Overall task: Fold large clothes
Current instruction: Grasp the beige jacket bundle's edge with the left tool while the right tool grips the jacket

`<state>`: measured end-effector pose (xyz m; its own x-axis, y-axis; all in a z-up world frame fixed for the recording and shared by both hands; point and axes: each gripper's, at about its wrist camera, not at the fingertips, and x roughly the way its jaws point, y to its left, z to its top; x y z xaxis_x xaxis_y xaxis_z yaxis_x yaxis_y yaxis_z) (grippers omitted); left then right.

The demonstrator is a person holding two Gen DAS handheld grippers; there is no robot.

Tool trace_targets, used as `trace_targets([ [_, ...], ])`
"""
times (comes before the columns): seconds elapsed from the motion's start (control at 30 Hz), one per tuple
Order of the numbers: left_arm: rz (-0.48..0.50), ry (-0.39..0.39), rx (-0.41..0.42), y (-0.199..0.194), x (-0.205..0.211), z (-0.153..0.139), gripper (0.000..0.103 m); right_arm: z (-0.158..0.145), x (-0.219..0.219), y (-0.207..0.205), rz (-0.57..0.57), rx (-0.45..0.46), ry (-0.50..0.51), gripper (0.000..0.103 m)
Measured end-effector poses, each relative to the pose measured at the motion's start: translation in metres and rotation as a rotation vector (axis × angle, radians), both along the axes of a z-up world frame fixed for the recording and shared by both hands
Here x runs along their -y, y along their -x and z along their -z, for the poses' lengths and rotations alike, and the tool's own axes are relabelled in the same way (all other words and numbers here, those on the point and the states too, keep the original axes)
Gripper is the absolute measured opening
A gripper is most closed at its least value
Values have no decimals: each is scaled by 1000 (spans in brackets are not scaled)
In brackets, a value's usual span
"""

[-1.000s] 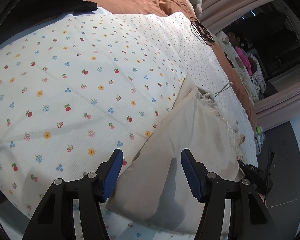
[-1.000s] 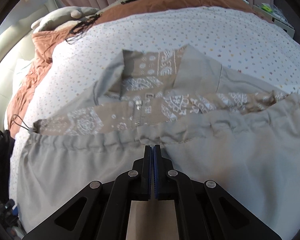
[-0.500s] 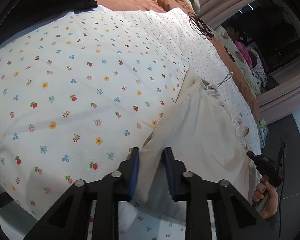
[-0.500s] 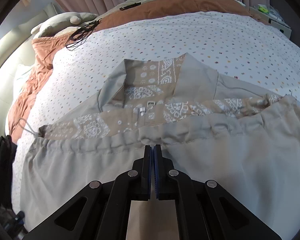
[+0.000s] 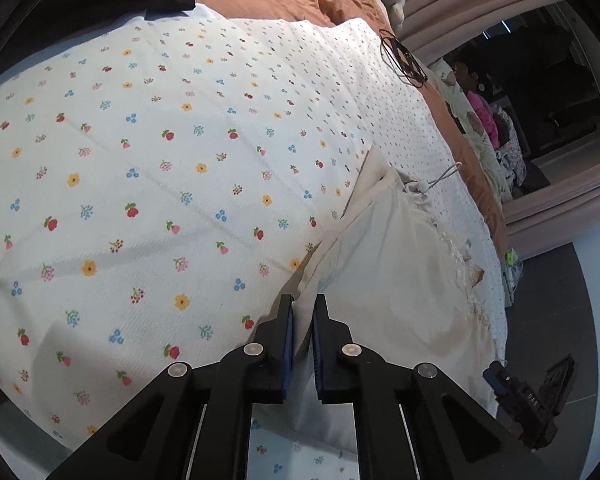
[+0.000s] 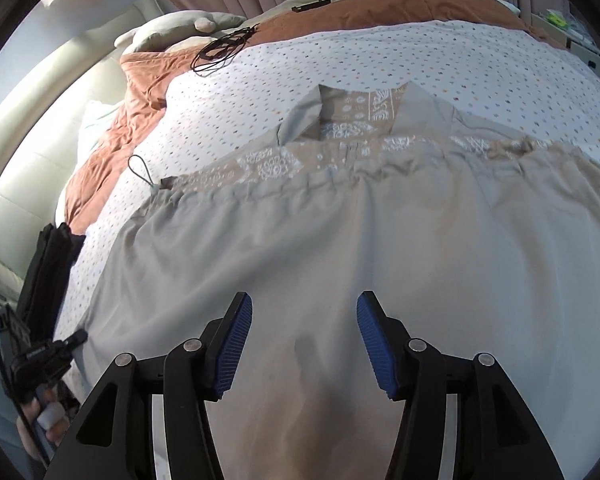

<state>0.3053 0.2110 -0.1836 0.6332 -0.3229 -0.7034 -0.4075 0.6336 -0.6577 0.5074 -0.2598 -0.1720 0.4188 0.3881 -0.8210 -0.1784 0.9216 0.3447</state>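
Nearest the left wrist camera, the left gripper (image 5: 302,320) has its fingers (image 5: 287,332) drawn narrow and closing on a raised edge of the pale grey jacket (image 5: 384,264), the cloth pinched between the pads; to do this well, the pinch should take every layer of that edge, so nothing slips when the cloth is carried over. The right gripper (image 6: 305,334) hangs above the jacket's broad grey panel (image 6: 340,248) with its fingers (image 6: 232,344) opening, nothing between them; it would best seek a matching edge so both sides travel together. The jacket lies spread on the bed (image 6: 420,52), over the flower-dotted sheet (image 5: 140,184), its drawstring hem (image 6: 284,190) and patterned lining (image 6: 356,116) showing farther off. Beyond sits a black coiled cable (image 6: 222,48).
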Motion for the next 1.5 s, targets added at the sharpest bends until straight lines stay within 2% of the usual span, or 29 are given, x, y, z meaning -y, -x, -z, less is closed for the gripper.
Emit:
trace_targets([
  [0.1,-20,20,-12,13,-5,-1,35,3,8,11,16,-10,-2,55],
  [0.13,-26,36,-2,18,-6,-1,50,5,11,14,21,-13,2,55],
  [0.17,-31,50,8,23,-6,-1,60,7,14,18,28,-18,2,55],
  [0.47,-3,177,9,39,6,11,62,0,31,55,67,-8,10,55],
  [0.63,56,265,-5,24,22,25,62,-8,30,78,33,6,18,55],
  [0.87,41,240,-1,-2,31,23,62,-10,21,106,-18,-20,21,45],
  [0.93,32,241,10,-5,31,24,62,-6,18,112,-28,-41,27,38],
  [1.0,29,238,22,-6,30,27,60,5,11,116,-47,-70,40,32],
  [1.1,14,225,5,-9,27,27,43,22,3,118,-60,-105,58,23],
  [1.13,11,215,-1,-8,27,27,32,28,1,116,-53,-110,68,22],
  [1.23,4,202,22,-5,27,23,20,41,2,107,-15,-139,82,13],
  [1.33,5,171,71,-1,30,8,14,46,3,95,0,-150,94,10],
  [1.5,9,169,158,2,38,-27,9,47,6,73,33,-140,89,7],
])
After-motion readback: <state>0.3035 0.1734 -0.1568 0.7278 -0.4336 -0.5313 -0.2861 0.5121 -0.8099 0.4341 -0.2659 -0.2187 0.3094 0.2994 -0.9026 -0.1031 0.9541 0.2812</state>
